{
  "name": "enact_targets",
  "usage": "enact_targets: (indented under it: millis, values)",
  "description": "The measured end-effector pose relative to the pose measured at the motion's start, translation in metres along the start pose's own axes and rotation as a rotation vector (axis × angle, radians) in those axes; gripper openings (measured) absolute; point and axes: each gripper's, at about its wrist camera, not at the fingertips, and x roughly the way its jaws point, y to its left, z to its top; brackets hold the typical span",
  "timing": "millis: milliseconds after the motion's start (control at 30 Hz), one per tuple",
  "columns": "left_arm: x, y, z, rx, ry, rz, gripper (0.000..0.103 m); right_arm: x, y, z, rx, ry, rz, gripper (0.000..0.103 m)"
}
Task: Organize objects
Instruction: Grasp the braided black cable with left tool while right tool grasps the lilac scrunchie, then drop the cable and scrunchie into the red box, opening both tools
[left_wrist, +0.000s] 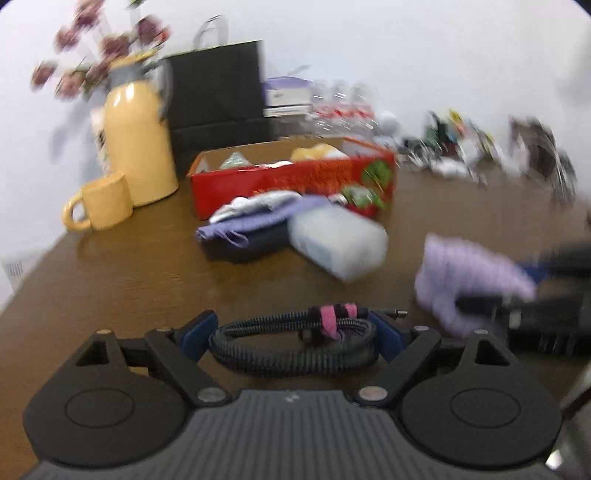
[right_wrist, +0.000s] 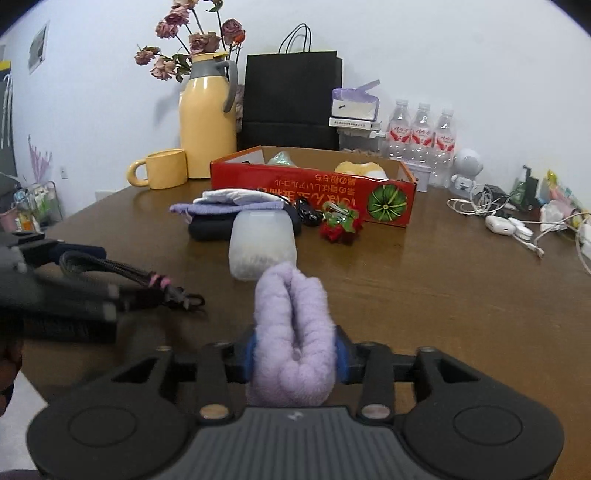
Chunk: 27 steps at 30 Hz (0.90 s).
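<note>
Left fingers (left_wrist: 293, 338): spread wide, clamping coiled cable (left_wrist: 295, 343).
Right fingers (right_wrist: 293, 354): half-closed, squeezing lilac towel (right_wrist: 291, 332).
Red box (right_wrist: 314, 184), centre: partly filled.
Bench (right_wrist: 424, 280): pouch, jar, strawberry toy left.

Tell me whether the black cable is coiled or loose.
Coiled: the cable is looped into a bundle, tied with a pink strap, held between the left gripper's pads.

I see a fluffy lilac cloth roll (right_wrist: 291, 332) and a braided, matt black cable (left_wrist: 295, 343) over a smooth wood-grain table (right_wrist: 424, 295), beside a frosted plastic tub (right_wrist: 263, 245), a glossy red cardboard box (right_wrist: 314, 188), a shiny yellow jug (right_wrist: 207, 125) and a matt black paper bag (right_wrist: 293, 99).
</note>
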Motion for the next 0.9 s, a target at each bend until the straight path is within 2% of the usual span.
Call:
enact_targets:
  millis: [33, 100, 167, 267, 367, 433, 467, 500, 533, 633, 700, 767, 900]
  values:
    - [0.001, -0.003, -0.006, 0.029, 0.005, 0.000, 0.092, -0.003, 0.001, -0.003, 0.002, 0.002, -0.006, 0.050]
    - [0.004, -0.006, -0.013, 0.034, 0.044, -0.011, 0.103, -0.009, 0.002, -0.005, 0.010, 0.010, -0.003, 0.054]
    - [0.007, -0.003, -0.016, 0.012, 0.075, -0.037, 0.103, -0.013, 0.002, -0.004, 0.010, 0.013, 0.001, 0.057]
    - [0.009, -0.002, -0.017, 0.013, 0.075, -0.040, 0.103, -0.020, 0.003, -0.002, 0.003, -0.001, 0.001, 0.061]
    - [0.017, 0.007, -0.016, -0.044, 0.108, -0.075, 0.103, -0.022, 0.001, 0.004, 0.019, -0.010, 0.011, 0.061]
    - [0.022, 0.012, -0.015, -0.071, 0.117, -0.093, 0.103, -0.018, -0.001, 0.007, 0.023, -0.002, 0.023, 0.054]
    - [0.023, 0.013, -0.015, -0.064, 0.117, -0.088, 0.103, -0.014, -0.002, 0.007, 0.022, 0.004, 0.017, 0.033]
    - [0.024, 0.015, -0.014, -0.064, 0.120, -0.094, 0.096, -0.010, -0.002, 0.007, 0.021, 0.009, 0.004, 0.026]
    - [0.023, 0.014, -0.012, -0.066, 0.109, -0.090, 0.088, -0.007, -0.003, 0.008, 0.019, 0.011, -0.012, 0.025]
    - [0.021, 0.015, -0.007, -0.065, 0.127, -0.080, 0.087, -0.008, -0.007, 0.012, 0.042, 0.003, 0.013, 0.020]
    - [0.016, 0.019, 0.000, -0.077, 0.102, -0.085, 0.087, -0.012, -0.011, 0.016, 0.053, -0.017, 0.022, 0.019]
    - [0.013, 0.033, 0.016, -0.129, 0.078, -0.117, 0.087, -0.018, -0.018, 0.025, 0.069, -0.062, 0.018, 0.018]
    - [0.008, 0.065, 0.068, -0.163, -0.046, -0.118, 0.087, -0.027, -0.036, 0.056, 0.093, -0.175, -0.001, 0.017]
